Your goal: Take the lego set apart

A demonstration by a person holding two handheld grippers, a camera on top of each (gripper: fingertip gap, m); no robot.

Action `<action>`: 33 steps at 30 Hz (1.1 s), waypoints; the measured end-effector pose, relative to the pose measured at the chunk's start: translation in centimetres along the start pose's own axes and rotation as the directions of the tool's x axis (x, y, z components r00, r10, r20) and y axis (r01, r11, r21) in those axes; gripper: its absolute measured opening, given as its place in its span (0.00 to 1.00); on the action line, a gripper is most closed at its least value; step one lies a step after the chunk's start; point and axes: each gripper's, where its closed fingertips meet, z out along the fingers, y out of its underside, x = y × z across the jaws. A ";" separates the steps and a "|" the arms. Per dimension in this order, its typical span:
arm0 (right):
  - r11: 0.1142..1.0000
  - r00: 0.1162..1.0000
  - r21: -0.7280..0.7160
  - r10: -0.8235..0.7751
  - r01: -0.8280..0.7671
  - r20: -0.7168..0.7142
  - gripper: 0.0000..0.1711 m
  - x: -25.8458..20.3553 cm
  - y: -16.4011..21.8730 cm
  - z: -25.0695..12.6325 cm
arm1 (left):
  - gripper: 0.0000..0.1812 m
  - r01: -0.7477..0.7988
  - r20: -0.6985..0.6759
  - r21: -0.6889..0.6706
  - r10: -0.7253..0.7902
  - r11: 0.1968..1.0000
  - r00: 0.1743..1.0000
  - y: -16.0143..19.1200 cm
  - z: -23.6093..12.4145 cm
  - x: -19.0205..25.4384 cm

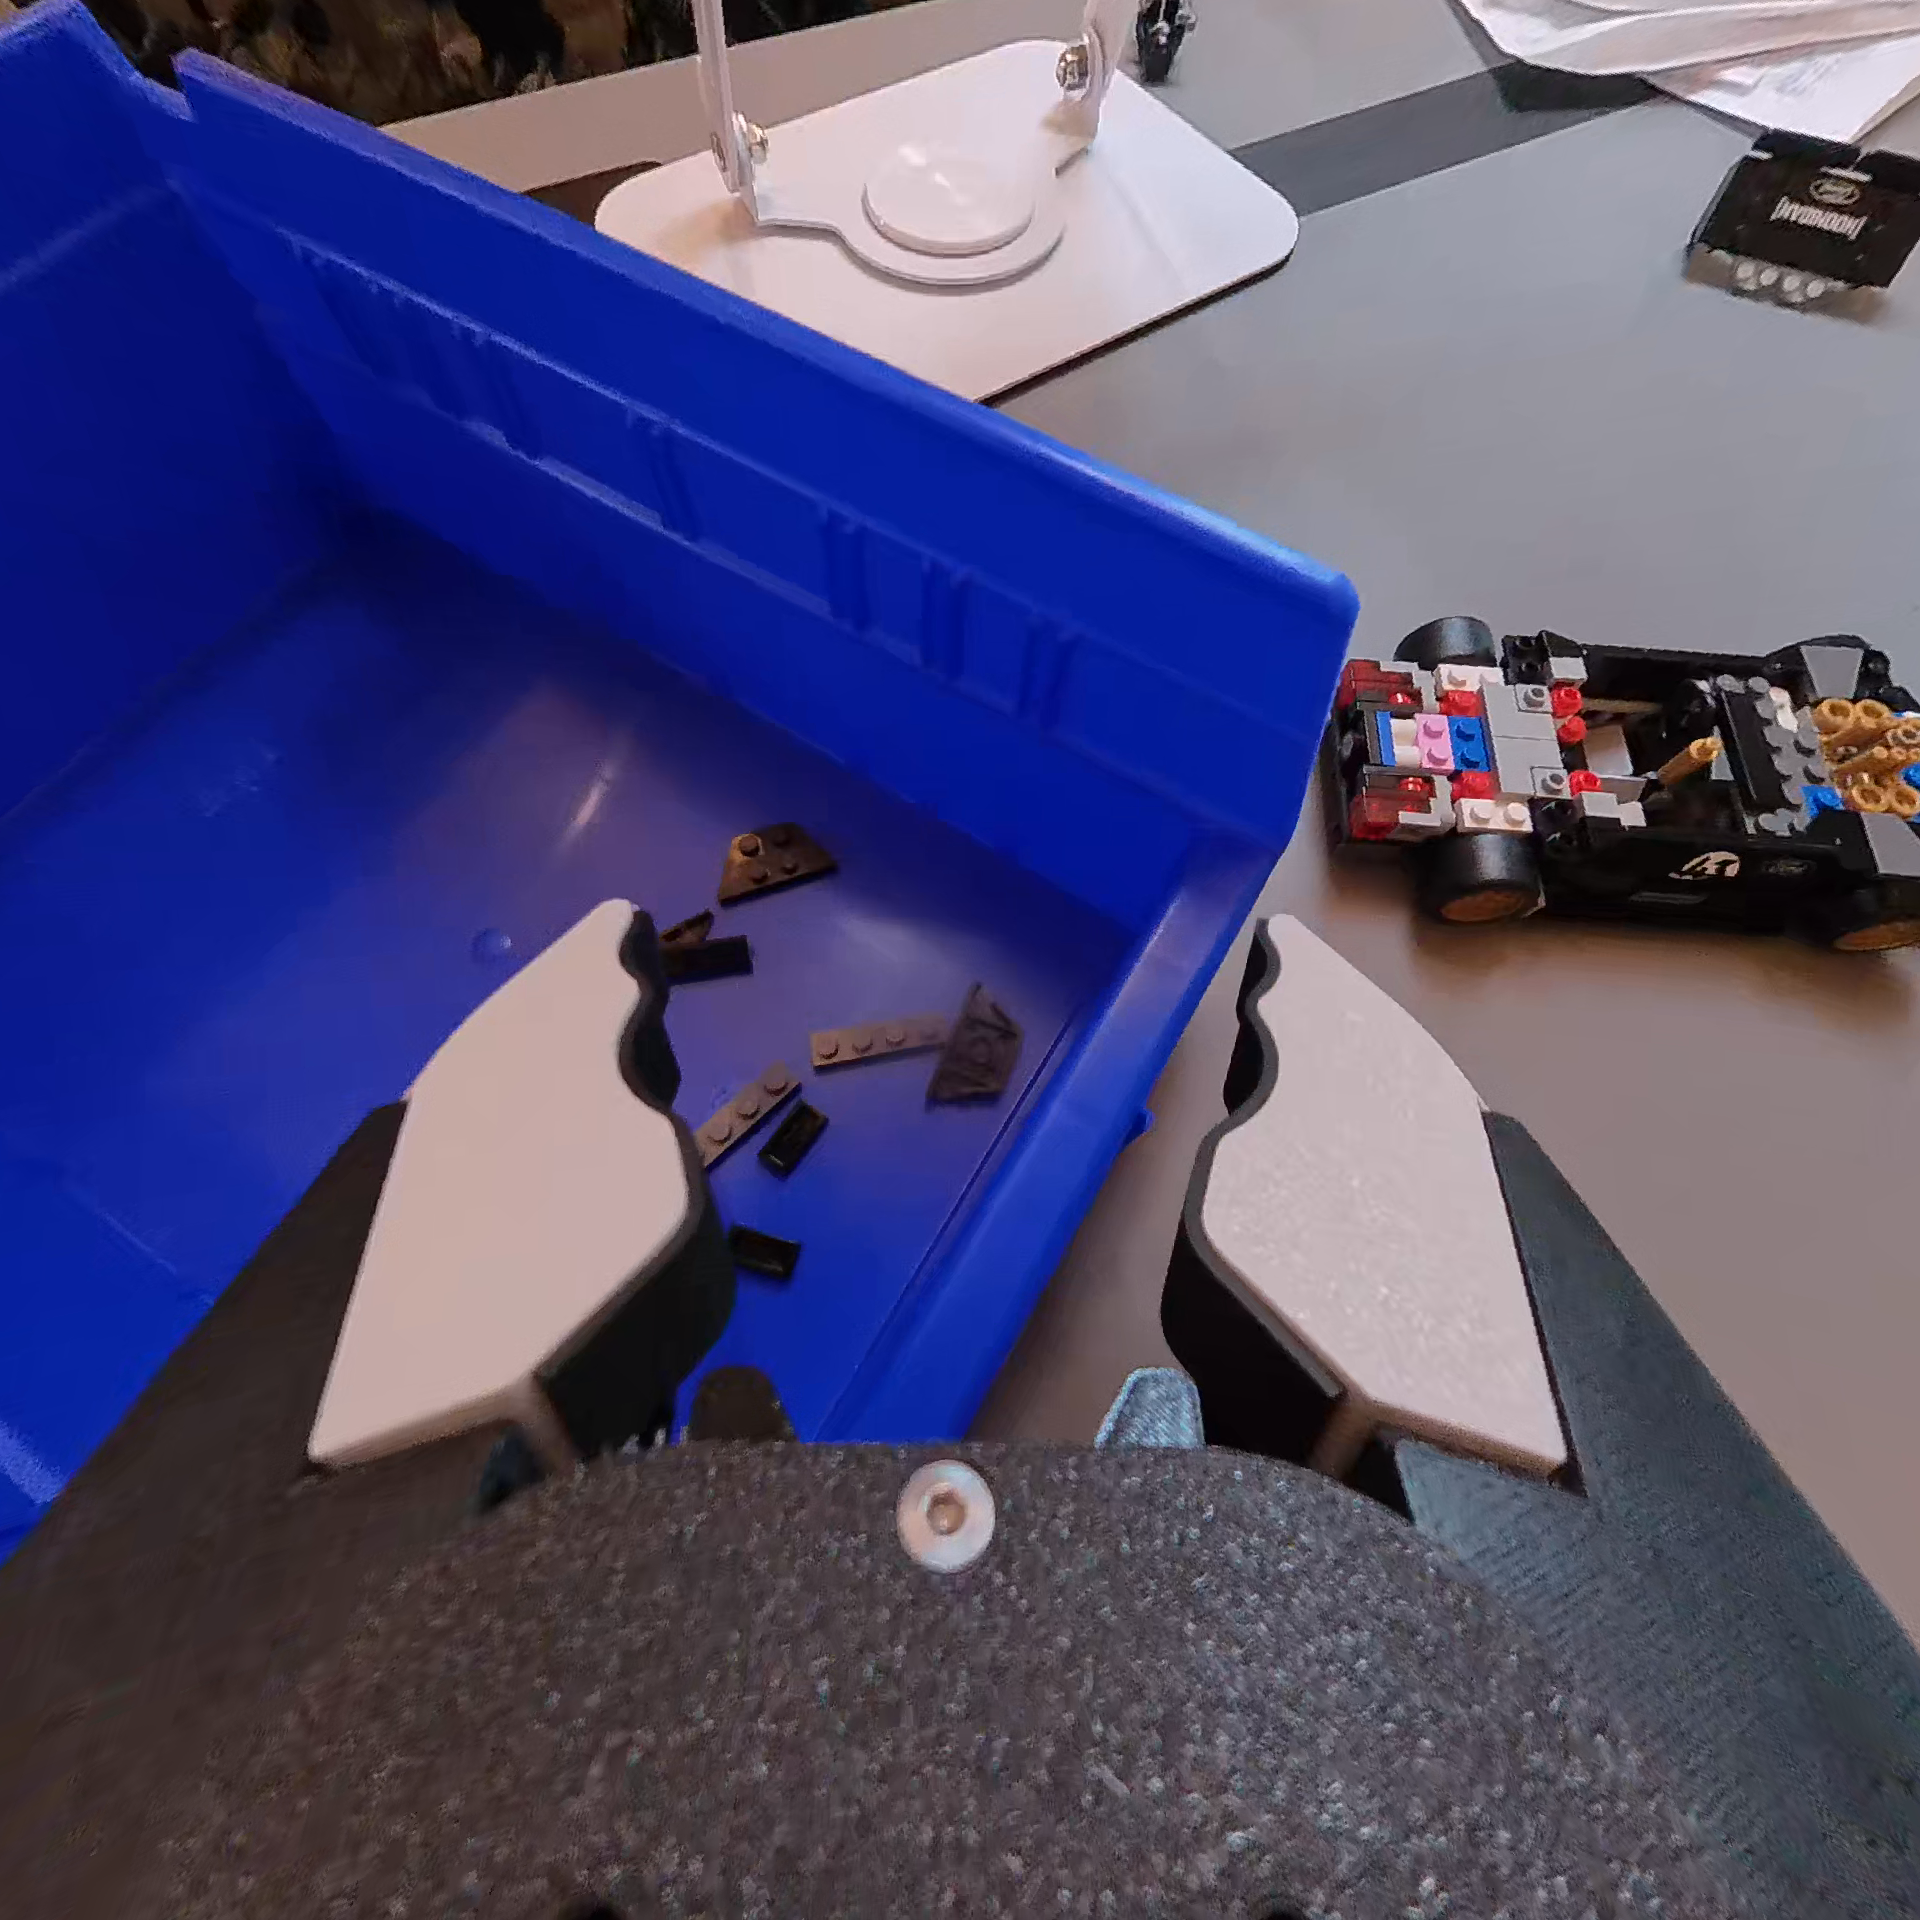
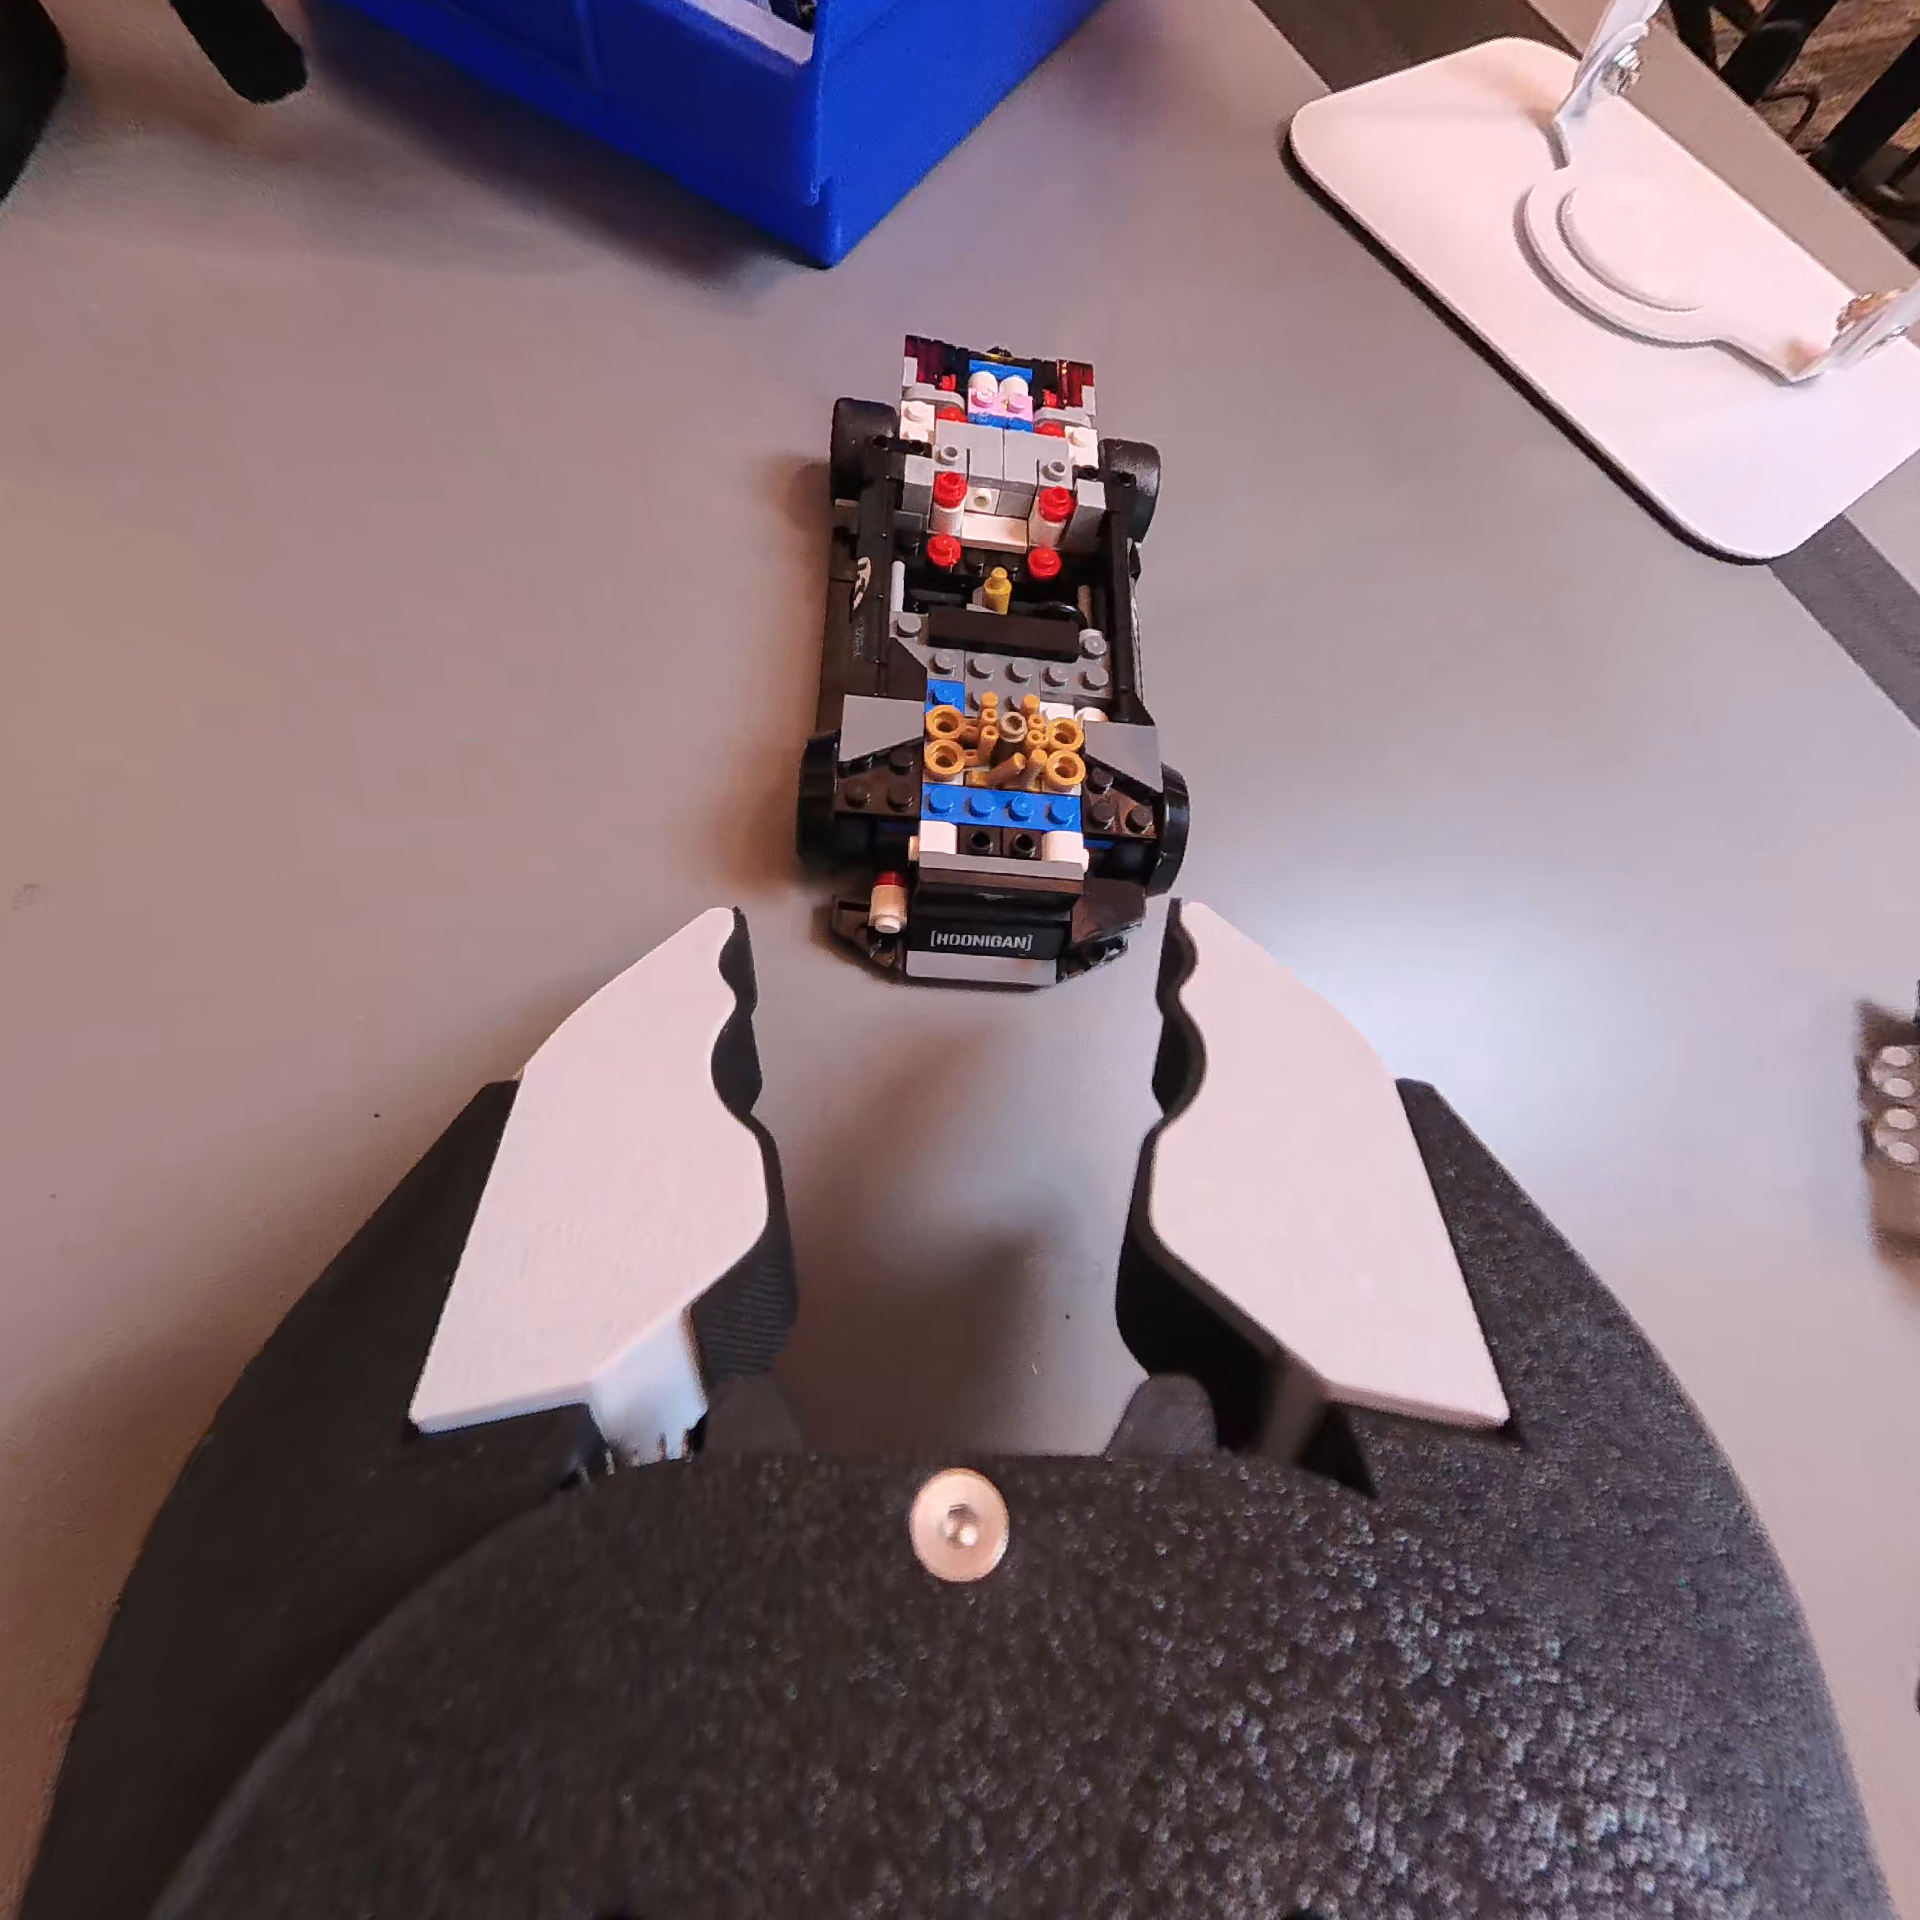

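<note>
1. On the left, the left tool (image 1: pixel 945 945) hangs over the near corner of the blue bin (image 1: pixel 644 499), spread wide and holding nothing; one finger is over the bin floor, the other outside its wall, above the table (image 1: pixel 1558 499).
2. On the bin floor lie several small loose plates (image 1: pixel 878 1042), black and grey, flat and scattered near that corner. I take it the stripping is under way, with a drop-off just finished or the tool idle between picks.
3. Right of the bin, on open table, stands the lego car (image 2: pixel 987 665) on its wheels, apart from the bin. Its roof and upper panels are off: studs in red, blue, pink and grey show, and a cluster of gold pipes (image 2: pixel 1003 743) sits over the front end.
4. The right tool (image 2: pixel 956 920) is lined up with the car's nose, released and empty, its tips just short of the bumper.
5. The next move probably calls for one tool to brace the chassis while the other pinches a small piece; the gold cluster looks fiddly.
6. Toward the far right edge, a white stand base (image 2: pixel 1621 281) and a separate black panel (image 1: pixel 1803 218) rest.
</note>
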 end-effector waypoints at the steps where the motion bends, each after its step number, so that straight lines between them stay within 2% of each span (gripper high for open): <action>1: 1.000 1.000 0.002 -0.004 0.004 -0.004 0.44 0.0 0.0 0.0 | 0.57 -0.006 -0.002 0.002 0.006 1.000 1.000 0.0 0.0 0.1; 4: 1.000 1.000 0.014 -0.001 0.001 -0.006 0.44 0.0 -0.2 -0.1 | 0.55 -0.026 -0.016 0.018 0.026 0.999 1.000 -0.2 -0.1 0.7; 5: 1.000 1.000 0.021 0.008 -0.008 -0.002 0.44 0.0 -0.3 -0.2 | 0.50 -0.038 -0.033 0.037 0.040 0.999 0.999 -0.5 -0.2 1.0; 6: 0.999 1.000 0.028 0.020 -0.020 0.003 0.45 -0.1 -0.4 -0.2 | 0.34 -0.059 -0.068 0.077 0.064 0.995 0.996 -1.1 -0.7 1.7; 7: 0.999 0.999 0.036 0.037 -0.037 0.009 0.45 -0.1 -0.5 -0.2 | 0.08 -0.078 -0.134 0.151 0.099 0.986 0.986 -2.0 -1.5 3.0; 8: 0.997 0.998 0.045 0.054 -0.055 0.014 0.46 -0.2 -0.7 -0.2 | 0.00 -0.084 -0.228 0.223 0.136 0.971 0.964 -2.9 -2.6 4.7; 10: 0.995 0.997 0.059 0.074 -0.075 0.016 0.47 -0.2 -0.9 0.0 | 0.00 -0.047 -0.343 0.284 0.147 0.958 0.928 -4.1 -4.3 6.8; 14: 0.994 0.996 0.064 0.084 -0.084 0.005 0.52 0.0 -1.1 0.7 | 0.00 -0.063 -0.339 0.373 0.199 0.926 0.919 -5.0 -5.4 7.8; 20: 0.994 0.996 0.054 0.091 -0.091 -0.005 0.56 0.3 -1.3 2.0 | 0.00 -0.096 -0.376 0.345 0.231 0.934 0.898 -3.9 -4.4 9.5; 26: 0.997 0.999 -0.074 0.023 -0.025 -0.028 0.58 0.5 -1.5 4.1 | 0.00 -0.209 -0.372 0.306 0.319 0.929 0.872 -2.3 -2.6 11.4; 33: 0.983 0.996 -0.178 0.054 -0.040 0.078 0.55 0.6 -1.1 5.5 | 0.00 -0.264 -0.367 0.284 0.359 0.922 0.858 -0.9 -1.5 12.0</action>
